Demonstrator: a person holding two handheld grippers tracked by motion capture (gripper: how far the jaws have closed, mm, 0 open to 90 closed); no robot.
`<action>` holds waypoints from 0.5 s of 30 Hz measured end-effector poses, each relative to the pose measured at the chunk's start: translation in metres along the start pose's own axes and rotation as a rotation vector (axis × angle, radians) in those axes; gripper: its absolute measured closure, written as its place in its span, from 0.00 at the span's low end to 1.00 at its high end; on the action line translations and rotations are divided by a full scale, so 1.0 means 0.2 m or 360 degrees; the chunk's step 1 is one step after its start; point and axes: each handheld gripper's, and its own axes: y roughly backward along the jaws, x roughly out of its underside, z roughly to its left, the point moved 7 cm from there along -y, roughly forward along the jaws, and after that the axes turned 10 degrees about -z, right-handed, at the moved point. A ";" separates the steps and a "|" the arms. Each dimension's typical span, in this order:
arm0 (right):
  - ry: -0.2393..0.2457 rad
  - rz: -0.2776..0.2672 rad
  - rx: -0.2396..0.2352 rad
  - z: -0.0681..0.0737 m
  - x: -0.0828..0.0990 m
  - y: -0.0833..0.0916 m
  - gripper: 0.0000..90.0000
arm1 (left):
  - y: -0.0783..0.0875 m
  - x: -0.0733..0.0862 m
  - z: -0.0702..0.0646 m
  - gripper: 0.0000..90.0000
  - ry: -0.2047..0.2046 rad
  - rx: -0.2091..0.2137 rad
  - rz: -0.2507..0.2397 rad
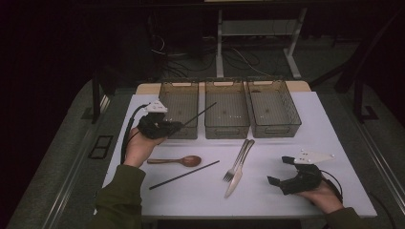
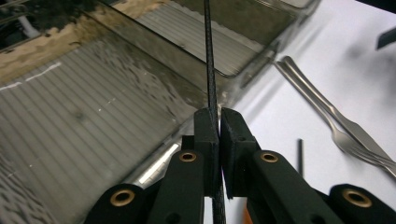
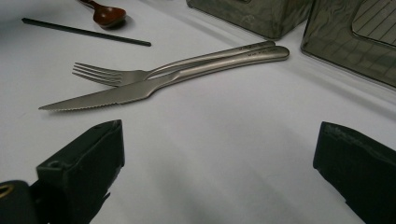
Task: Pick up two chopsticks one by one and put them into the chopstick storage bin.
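Observation:
My left gripper (image 1: pixel 177 126) is shut on a thin black chopstick (image 1: pixel 200 113), held near its end. The stick slants up and to the right over the left bin (image 1: pixel 179 84) and the middle bin (image 1: pixel 227 125). In the left gripper view the jaws (image 2: pixel 219 114) pinch the chopstick (image 2: pixel 210 60) above the ribbed floor of the left bin (image 2: pixel 93 107). A second black chopstick (image 1: pixel 184 175) lies on the white table beside a brown wooden spoon (image 1: pixel 179 161). My right gripper (image 1: pixel 279 170) rests open on the table at the right, and nothing lies between its jaws (image 3: pixel 219 154).
A steel fork (image 1: pixel 237 162) and knife (image 1: pixel 240 174) lie side by side mid-table, ahead of the right gripper as fork (image 3: pixel 116 74) and knife (image 3: pixel 116 95). A third clear bin (image 1: pixel 274 129) stands at the right of the row. The table's front edge is near both hands.

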 end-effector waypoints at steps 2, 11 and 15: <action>0.0001 0.0003 -0.0001 0.00 0.00 0.00 0.02 | -0.01 -0.01 0.03 0.94 0.0011 -0.0015 -0.0003; 0.0001 0.0002 -0.0004 0.00 0.00 0.00 0.02 | -0.05 -0.07 0.14 0.94 0.0044 -0.0101 0.0012; 0.0001 -0.0002 -0.0004 0.00 0.00 0.00 0.02 | -0.07 -0.09 0.20 0.94 0.0058 -0.0142 0.0024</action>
